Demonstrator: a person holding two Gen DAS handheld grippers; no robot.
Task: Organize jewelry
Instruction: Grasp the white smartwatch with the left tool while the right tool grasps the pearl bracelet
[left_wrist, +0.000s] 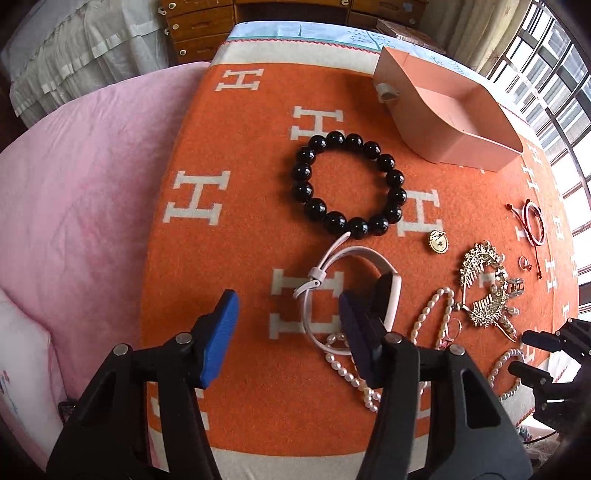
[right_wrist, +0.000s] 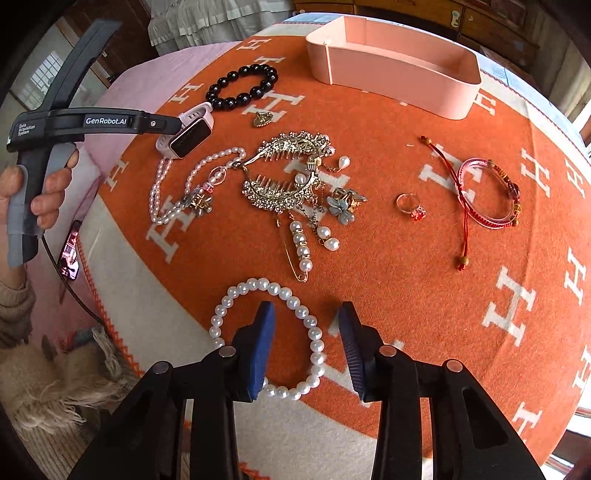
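Jewelry lies on an orange blanket with white H marks. My left gripper is open, its right finger touching the face of a pale pink smartwatch, also in the right wrist view. Beyond it lies a black bead bracelet. My right gripper is open and empty; its left finger is over a white pearl bracelet. A pink open box stands at the far side. Rhinestone hair combs, a pearl necklace and a ring lie mid-blanket.
A red and pink cord bracelet lies right. A small gold brooch sits near the black beads. Pink bedding is left of the blanket. Wooden drawers stand behind. A phone lies off the blanket's left edge.
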